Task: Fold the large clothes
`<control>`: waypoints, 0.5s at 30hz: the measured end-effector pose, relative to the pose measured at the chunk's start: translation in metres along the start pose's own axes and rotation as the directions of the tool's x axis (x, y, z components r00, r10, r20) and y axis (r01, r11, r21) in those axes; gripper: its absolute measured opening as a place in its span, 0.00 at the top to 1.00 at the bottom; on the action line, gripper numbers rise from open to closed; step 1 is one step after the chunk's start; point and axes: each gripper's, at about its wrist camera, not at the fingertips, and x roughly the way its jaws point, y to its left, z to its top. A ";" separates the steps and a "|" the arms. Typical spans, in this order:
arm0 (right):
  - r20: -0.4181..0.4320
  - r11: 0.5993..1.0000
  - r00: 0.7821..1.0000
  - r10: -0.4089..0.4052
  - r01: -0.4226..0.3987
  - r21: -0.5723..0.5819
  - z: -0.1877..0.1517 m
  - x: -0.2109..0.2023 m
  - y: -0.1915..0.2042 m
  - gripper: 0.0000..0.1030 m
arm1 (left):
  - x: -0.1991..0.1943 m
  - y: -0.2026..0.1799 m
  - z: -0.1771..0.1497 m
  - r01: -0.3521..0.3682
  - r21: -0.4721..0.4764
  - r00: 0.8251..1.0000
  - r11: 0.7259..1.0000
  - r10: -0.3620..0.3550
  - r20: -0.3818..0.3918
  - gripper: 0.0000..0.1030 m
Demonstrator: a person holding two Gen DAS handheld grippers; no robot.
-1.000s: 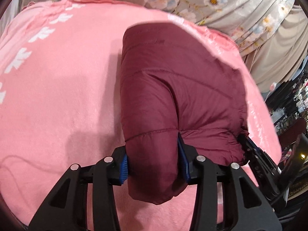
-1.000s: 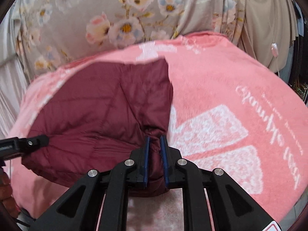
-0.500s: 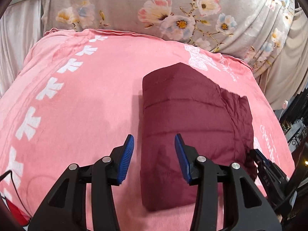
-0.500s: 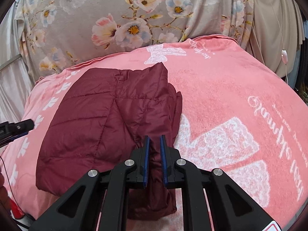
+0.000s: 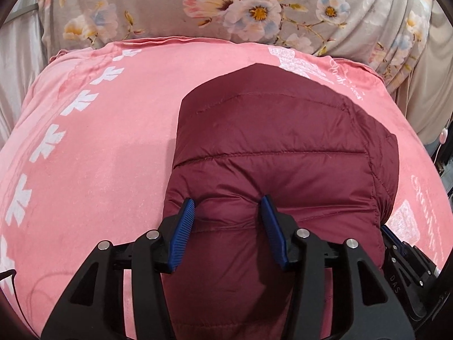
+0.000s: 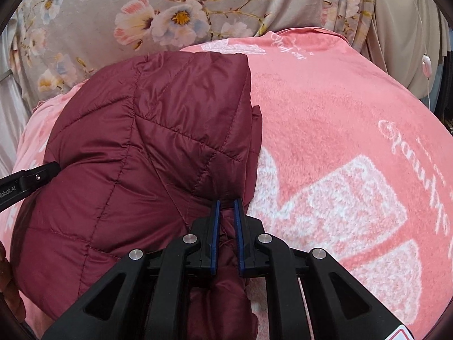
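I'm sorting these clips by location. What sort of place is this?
Probably a home, perhaps a bedroom: a maroon quilted jacket lies on a pink fleece blanket over a soft, bed-like surface, with a floral curtain hanging behind it.
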 end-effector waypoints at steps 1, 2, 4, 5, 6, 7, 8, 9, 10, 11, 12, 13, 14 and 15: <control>-0.002 1.000 1.000 0.002 -0.002 0.002 -0.001 0.001 0.000 0.89 | 0.002 -0.002 -0.001 -0.007 0.006 1.000 1.000 0.007 0.002 0.53; -0.006 1.000 1.000 0.006 -0.006 0.006 -0.001 0.002 -0.001 0.89 | 0.003 -0.003 -0.002 -0.011 0.009 1.000 1.000 0.011 0.002 0.53; -0.013 1.000 1.000 0.012 -0.012 0.007 0.000 0.004 -0.001 0.87 | 0.006 -0.003 -0.002 -0.017 0.013 1.000 1.000 0.017 0.001 0.53; -0.017 1.000 1.000 0.006 -0.006 0.000 0.001 0.003 0.000 0.87 | 0.007 -0.004 -0.002 -0.021 0.015 1.000 1.000 0.021 0.002 0.53; -0.018 1.000 1.000 0.000 0.000 -0.005 0.002 0.001 0.001 0.87 | 0.008 -0.005 -0.003 -0.030 0.022 1.000 0.999 0.030 0.003 0.53; -0.021 1.000 1.000 -0.005 0.005 -0.007 0.004 -0.003 0.000 0.86 | 0.008 -0.006 -0.003 -0.037 0.027 0.999 0.999 0.037 0.003 0.53; -0.021 1.000 1.000 -0.003 0.003 0.001 0.006 -0.008 0.000 0.86 | 0.007 -0.006 -0.003 -0.039 0.029 0.999 0.999 0.039 0.001 0.53; -0.017 1.000 1.000 0.014 -0.013 0.027 0.008 -0.014 -0.003 0.81 | 0.005 -0.004 -0.002 -0.030 0.020 1.000 0.999 0.030 -0.007 0.52; -0.010 0.998 0.999 0.033 -0.032 0.056 0.008 -0.020 -0.007 0.67 | 0.003 0.002 0.000 -0.008 -0.003 1.000 1.000 0.007 -0.015 0.45; -0.001 0.995 0.999 0.049 -0.049 0.082 0.008 -0.026 -0.011 0.58 | 0.001 0.010 0.001 0.031 -0.038 0.999 0.999 -0.032 -0.025 0.38; 0.007 0.992 0.998 0.065 -0.065 0.105 0.008 -0.030 -0.015 0.45 | -0.003 0.024 0.002 0.094 -0.107 0.995 0.990 -0.098 -0.035 0.22; 0.008 0.989 0.997 0.081 -0.081 0.124 0.008 -0.033 -0.019 0.41 | -0.006 0.036 0.003 0.141 -0.170 0.988 0.975 -0.149 -0.035 0.16; 0.000 0.984 0.994 0.107 -0.106 0.141 0.008 -0.033 -0.023 0.40 | -0.006 0.044 0.002 0.169 -0.209 0.983 0.963 -0.179 -0.033 0.16; -0.019 0.973 0.988 0.154 -0.149 0.174 0.008 -0.030 -0.028 0.35 | -0.006 0.058 0.003 0.205 -0.260 0.974 0.943 -0.223 -0.039 0.15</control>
